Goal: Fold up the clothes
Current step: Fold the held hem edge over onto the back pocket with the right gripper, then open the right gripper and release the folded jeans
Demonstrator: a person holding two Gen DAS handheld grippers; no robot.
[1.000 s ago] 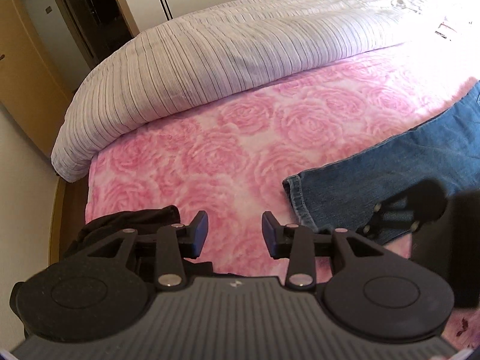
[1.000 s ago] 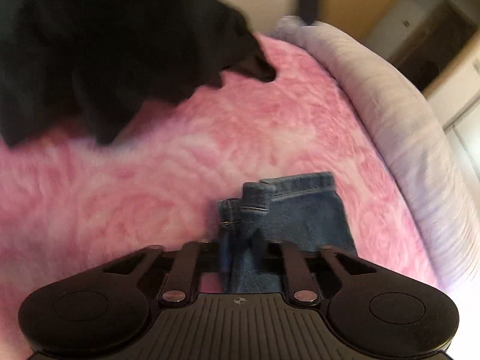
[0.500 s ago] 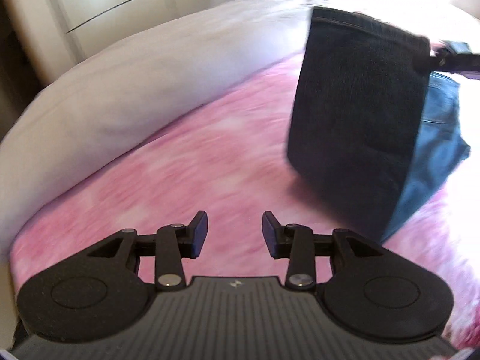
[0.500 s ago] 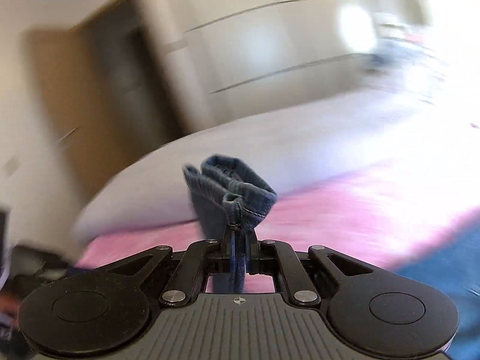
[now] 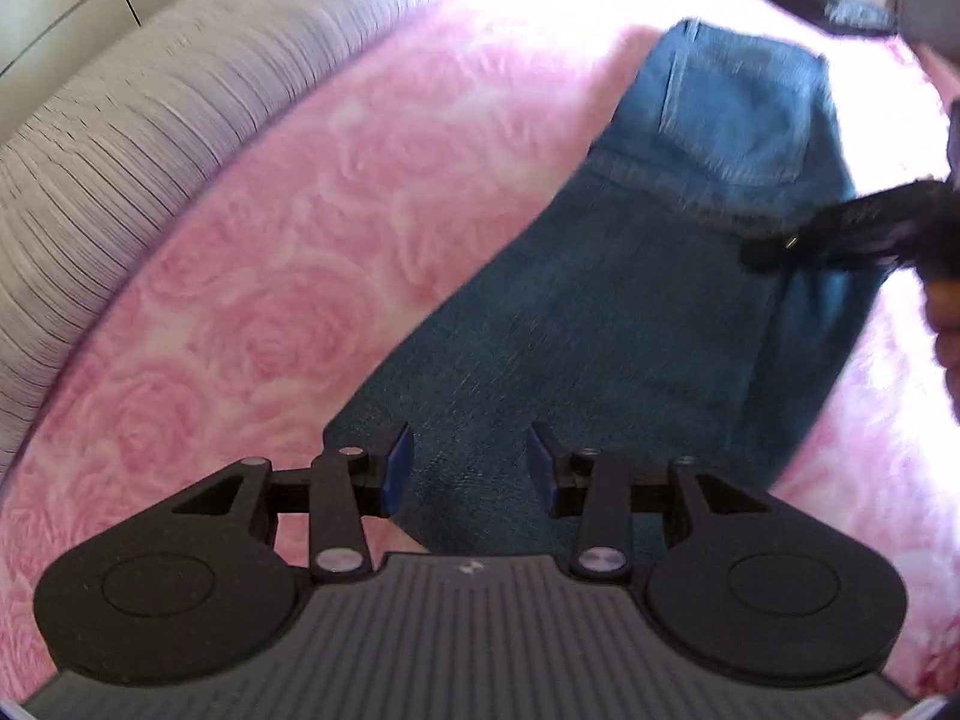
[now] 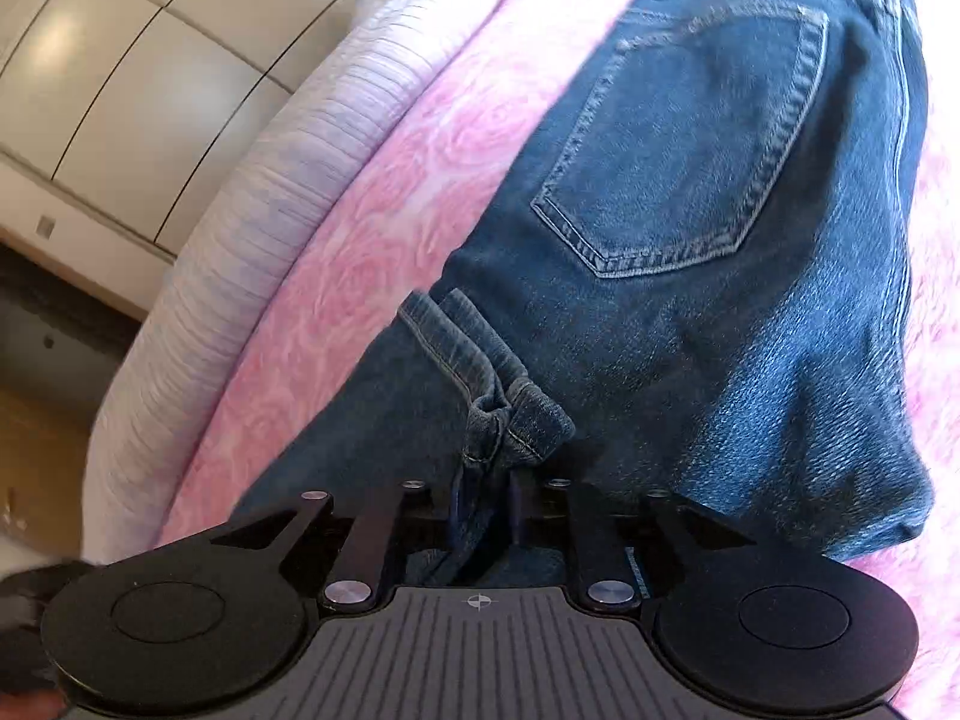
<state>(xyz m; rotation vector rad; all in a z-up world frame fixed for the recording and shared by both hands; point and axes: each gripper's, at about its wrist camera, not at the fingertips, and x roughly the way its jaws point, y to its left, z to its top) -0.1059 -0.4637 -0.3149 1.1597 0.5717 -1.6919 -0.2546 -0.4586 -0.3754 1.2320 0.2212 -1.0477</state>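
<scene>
Blue jeans lie on pink rose blanket, legs folded up over seat, back pocket facing up. Grey striped duvet bunched along far side of blanket. Cream cupboards behind bed. Right gripper low over jeans, jaws opening, bunched leg hems between them, gap showing beside cloth. Left gripper above fold of jeans, jaws partly apart, nothing gripped, denim only under them.
</scene>
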